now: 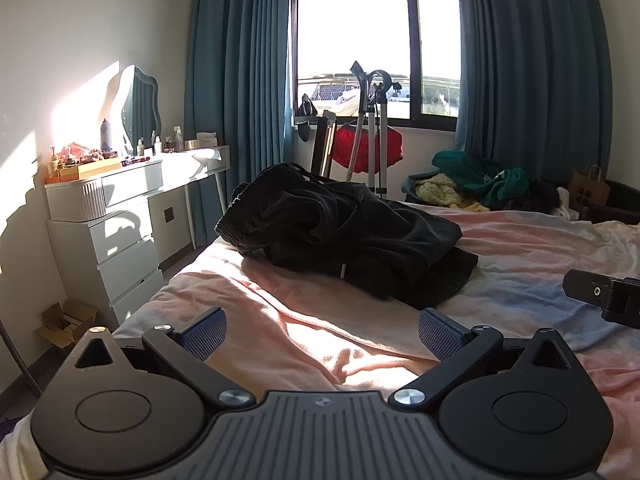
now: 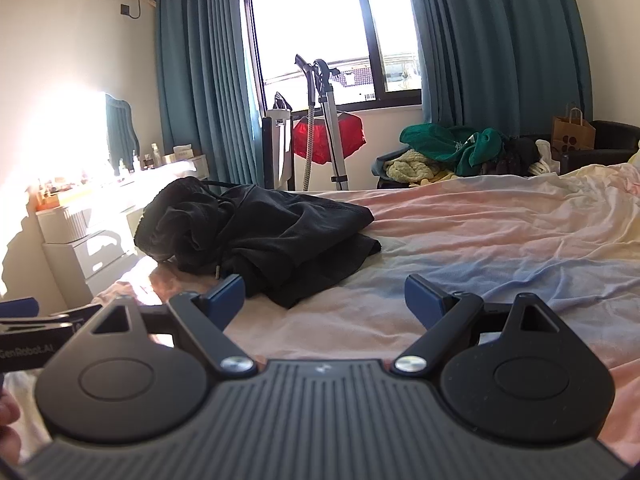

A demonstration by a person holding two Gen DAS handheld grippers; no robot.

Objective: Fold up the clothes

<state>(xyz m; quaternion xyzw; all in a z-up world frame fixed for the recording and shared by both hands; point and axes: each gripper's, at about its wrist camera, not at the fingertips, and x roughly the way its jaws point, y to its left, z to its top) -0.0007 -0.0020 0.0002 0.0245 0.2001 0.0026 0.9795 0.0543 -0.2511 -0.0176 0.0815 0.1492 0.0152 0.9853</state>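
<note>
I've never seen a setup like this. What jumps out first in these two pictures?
First, the crumpled black garment heaped on the pink bedsheet, still unfolded. In the foreground, the left gripper and the right gripper both hover open over the sheet, holding nothing. Behind, a bright window framed by teal curtains throws hard sunlight across a white dresser on the left.

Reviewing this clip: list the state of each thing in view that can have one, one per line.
left gripper: open, empty, over the bedsheet.
right gripper: open, empty, short of the garment.
black garment: crumpled in a heap on the bed, unfolded.
bedsheet: wrinkled.
curtains: drawn apart.
pile of clothes: heaped, unfolded, beyond the bed.
</note>
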